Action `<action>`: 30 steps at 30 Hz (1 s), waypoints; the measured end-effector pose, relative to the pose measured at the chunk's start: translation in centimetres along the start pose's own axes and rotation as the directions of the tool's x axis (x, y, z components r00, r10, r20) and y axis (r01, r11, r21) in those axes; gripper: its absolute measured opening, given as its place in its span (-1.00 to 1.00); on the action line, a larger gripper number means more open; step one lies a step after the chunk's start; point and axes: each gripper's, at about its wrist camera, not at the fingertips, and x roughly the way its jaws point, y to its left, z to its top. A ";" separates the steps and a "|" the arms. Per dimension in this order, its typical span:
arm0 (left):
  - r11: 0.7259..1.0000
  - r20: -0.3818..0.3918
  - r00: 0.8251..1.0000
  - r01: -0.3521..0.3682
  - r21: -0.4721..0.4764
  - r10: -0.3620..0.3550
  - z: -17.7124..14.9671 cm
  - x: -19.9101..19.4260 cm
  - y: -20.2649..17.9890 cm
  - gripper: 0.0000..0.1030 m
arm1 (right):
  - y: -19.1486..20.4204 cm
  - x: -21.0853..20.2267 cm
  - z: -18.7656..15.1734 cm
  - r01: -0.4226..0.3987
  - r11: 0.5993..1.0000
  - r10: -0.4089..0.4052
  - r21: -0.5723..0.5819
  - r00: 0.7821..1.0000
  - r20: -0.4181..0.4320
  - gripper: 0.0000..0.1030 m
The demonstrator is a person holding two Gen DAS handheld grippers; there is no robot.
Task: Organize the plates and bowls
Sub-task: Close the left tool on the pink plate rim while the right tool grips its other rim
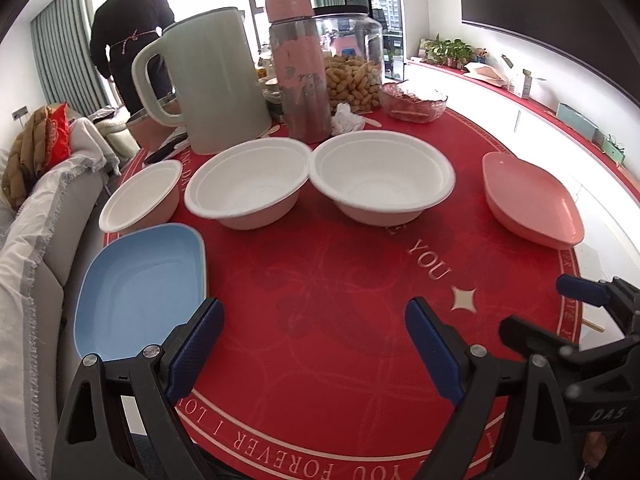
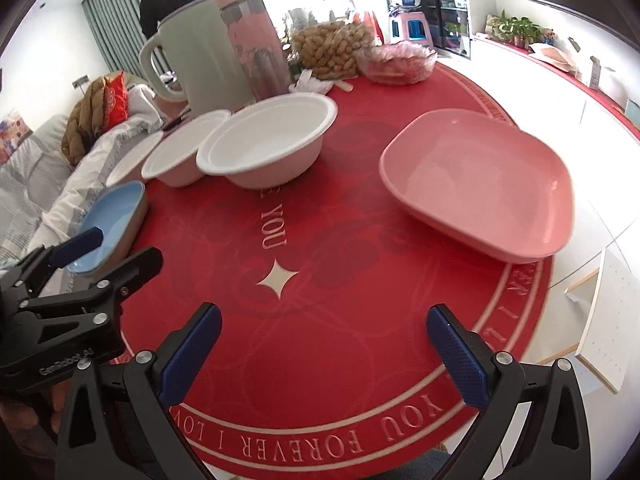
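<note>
Sitting mid-frame on the red bench (image 1: 320, 300), three white paper bowls (image 1: 382, 178) look light and easily crushed, so their thin rolled rims seem the best hold. Stiffer and slicker-looking, the blue plate (image 1: 140, 288) at lower left and the pink plate (image 1: 532, 200) at right both run lengthwise up-frame, mouths upward. Left gripper (image 1: 314, 348) and right gripper (image 2: 324, 356) hover with jaws wide, holding nothing.

Home living room: sofa (image 1: 36, 240) with throws, curtains (image 1: 60, 52), potted plants (image 1: 448, 50) on sideboard, kettle (image 1: 212, 80) and peanut jar (image 1: 352, 60) on red-covered desk (image 1: 340, 320).
</note>
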 end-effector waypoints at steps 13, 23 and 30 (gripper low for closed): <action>0.990 -0.017 0.991 0.135 0.049 -0.135 4.7 0.0 -4.4 0.82 | -8.0 -4.6 2.5 0.166 0.967 -0.182 0.194 0.981 0.065 1.00; 0.950 -0.012 0.982 0.185 0.251 -0.188 9.4 2.3 -11.6 0.82 | -14.3 -4.5 3.6 0.227 0.917 -0.242 0.328 0.970 0.005 1.00; 0.905 -0.055 0.982 0.188 0.381 -0.181 12.3 6.0 -16.6 0.82 | -17.2 -2.7 4.4 0.235 0.892 -0.232 0.387 0.971 -0.055 1.00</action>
